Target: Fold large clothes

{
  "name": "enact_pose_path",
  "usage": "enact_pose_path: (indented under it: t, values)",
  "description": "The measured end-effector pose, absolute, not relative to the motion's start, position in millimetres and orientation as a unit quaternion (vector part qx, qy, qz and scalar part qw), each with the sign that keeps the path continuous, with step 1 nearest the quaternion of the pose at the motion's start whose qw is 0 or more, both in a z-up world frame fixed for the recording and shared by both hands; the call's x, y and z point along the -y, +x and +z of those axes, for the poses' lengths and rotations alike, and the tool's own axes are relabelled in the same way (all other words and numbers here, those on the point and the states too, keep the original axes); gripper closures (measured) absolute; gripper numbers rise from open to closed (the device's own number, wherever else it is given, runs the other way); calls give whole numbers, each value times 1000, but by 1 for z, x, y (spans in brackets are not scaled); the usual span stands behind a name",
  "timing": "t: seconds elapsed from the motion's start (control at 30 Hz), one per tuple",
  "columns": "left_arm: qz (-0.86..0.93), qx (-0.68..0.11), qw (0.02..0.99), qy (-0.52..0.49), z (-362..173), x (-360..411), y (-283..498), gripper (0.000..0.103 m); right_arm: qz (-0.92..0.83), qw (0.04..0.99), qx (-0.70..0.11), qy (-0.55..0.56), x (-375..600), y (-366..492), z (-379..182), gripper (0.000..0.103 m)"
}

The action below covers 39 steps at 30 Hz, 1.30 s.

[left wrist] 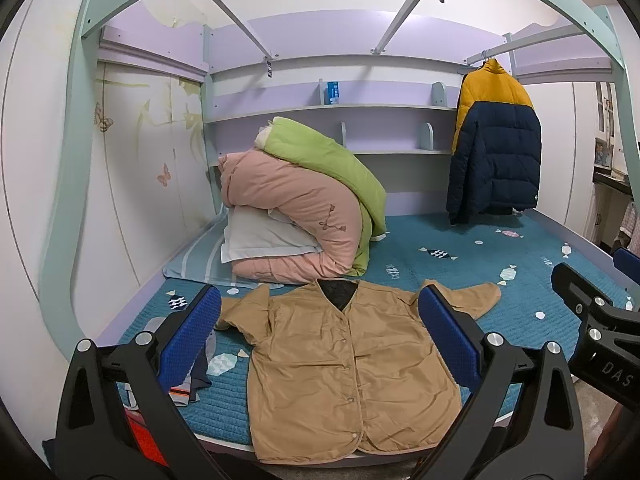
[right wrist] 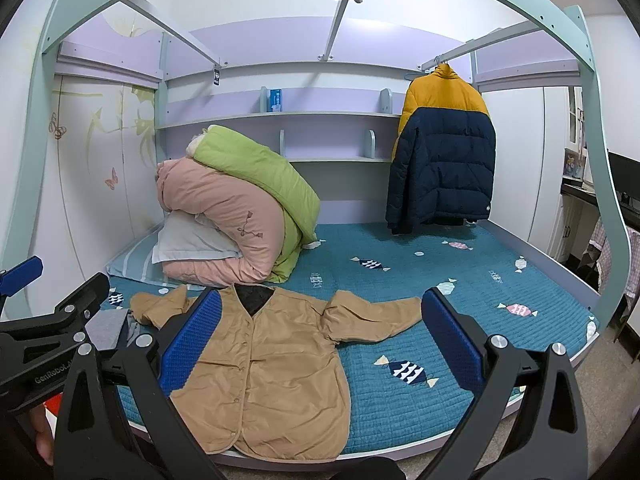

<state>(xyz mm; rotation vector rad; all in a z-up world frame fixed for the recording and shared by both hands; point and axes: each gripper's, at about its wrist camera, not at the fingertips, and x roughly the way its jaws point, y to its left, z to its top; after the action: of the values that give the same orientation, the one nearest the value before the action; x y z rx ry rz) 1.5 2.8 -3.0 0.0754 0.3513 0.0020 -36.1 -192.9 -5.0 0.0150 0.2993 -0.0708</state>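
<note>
A tan button-front jacket (left wrist: 340, 364) lies flat, face up, on the blue bed mat (left wrist: 500, 248), collar toward the back, both sleeves spread out. It also shows in the right wrist view (right wrist: 272, 368). My left gripper (left wrist: 320, 332) is open and empty, held above the jacket's chest. My right gripper (right wrist: 320, 336) is open and empty, held over the jacket's right sleeve (right wrist: 372, 316) and the mat (right wrist: 460, 264). Each gripper shows at the edge of the other's view.
A pile of pink and green quilts with a pillow (left wrist: 296, 208) sits at the back left. A navy and yellow puffer jacket (left wrist: 496, 144) hangs at the back right. Small folded clothes (left wrist: 192, 380) lie left of the jacket. The bed frame arches overhead.
</note>
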Motion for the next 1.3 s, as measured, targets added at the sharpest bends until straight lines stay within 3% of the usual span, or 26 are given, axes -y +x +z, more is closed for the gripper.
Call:
enact_pose_path:
  t: [1.3]
  values:
    - [3,-168,985,34,-2,-6,-2,5,-36,989,-144,10,194,-39,-3,7]
